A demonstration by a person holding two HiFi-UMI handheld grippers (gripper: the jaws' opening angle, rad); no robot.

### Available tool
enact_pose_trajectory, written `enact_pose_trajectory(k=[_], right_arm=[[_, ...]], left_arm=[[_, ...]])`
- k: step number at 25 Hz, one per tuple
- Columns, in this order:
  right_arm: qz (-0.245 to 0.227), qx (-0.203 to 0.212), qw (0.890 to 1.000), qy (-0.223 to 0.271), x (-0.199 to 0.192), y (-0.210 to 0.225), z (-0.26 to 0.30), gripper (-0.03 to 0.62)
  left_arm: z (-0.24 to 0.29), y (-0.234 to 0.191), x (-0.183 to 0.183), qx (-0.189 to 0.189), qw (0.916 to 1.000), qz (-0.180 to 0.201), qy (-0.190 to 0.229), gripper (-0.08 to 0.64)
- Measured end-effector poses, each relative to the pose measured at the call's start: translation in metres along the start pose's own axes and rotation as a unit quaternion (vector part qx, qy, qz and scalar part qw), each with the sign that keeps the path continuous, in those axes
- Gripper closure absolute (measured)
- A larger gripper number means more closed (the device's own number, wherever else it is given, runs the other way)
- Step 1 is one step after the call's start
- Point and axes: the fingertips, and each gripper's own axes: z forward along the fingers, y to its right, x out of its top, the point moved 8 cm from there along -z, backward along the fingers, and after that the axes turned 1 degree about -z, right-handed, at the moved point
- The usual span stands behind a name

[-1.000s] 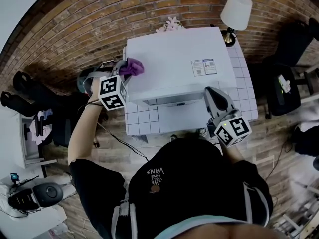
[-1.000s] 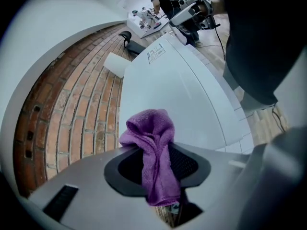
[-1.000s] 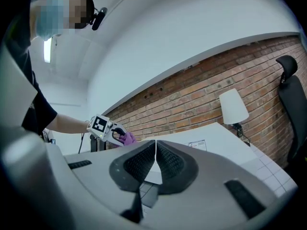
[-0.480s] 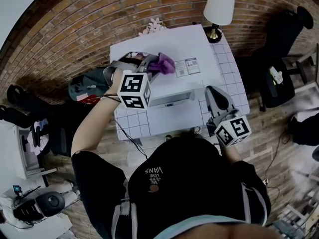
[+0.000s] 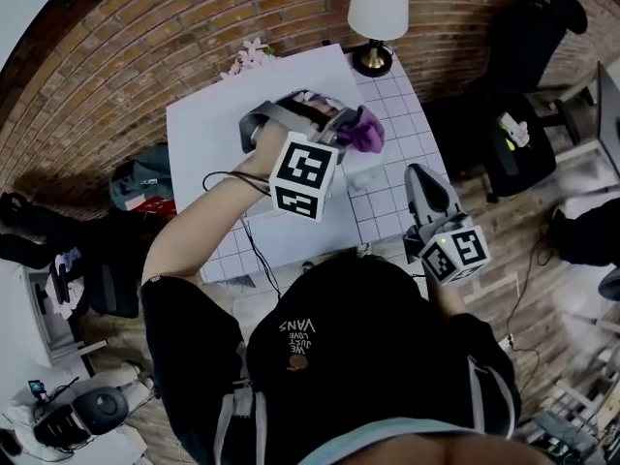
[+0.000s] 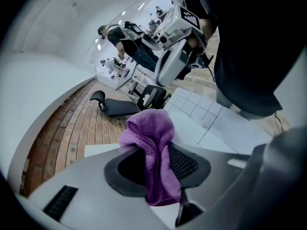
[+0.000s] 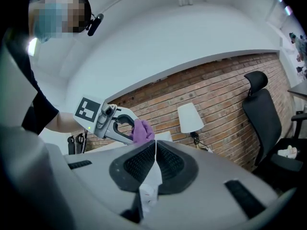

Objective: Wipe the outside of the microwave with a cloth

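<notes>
Your left gripper (image 5: 347,126) is clamped on the cloth (image 5: 365,132) at the microwave's (image 5: 218,134) right edge. The cloth's long axis runs along the jaws, bunched end past the tips. Your right gripper (image 5: 419,174), jaws together and empty, sits right of the microwave.

1. The cloth (image 6: 152,147) is purple, soft-piled and bunched into a thick fold. It is pinched between the jaws of the left gripper (image 6: 158,169), with its rounded top bulging past the tips and a tail hanging behind the pads.
2. The microwave (image 5: 223,143) is a plain white box seen from above, standing on a white tiled table (image 5: 392,201). The cloth is at its right edge.
</notes>
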Motion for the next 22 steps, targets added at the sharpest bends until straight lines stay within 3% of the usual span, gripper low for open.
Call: enact_pose_trajectory(k=[3,9,14,22], right_arm=[[0.004,-0.002,1.000,0.002,0.003,0.011,-0.003,0.588],[0.007,0.010,1.000,-0.002,0.002,0.016,0.001,0.588],[0.005,0.029,1.000,-0.008,-0.003,0.001,0.010,0.588],[-0.003,0.069,0.997,-0.023,-0.013,-0.056,0.032,0.588]], left_arm=[[0.014,0.001,0.010,-0.013,0.9996,0.022,-0.008,0.419],[0.012,0.012,0.008,-0.029,0.9990,0.026,-0.023,0.419],[-0.013,0.037,-0.017,-0.030,0.9987,-0.005,-0.040,0.419],[-0.081,0.099,-0.085,-0.027,0.9923,-0.064,-0.102,0.419]])
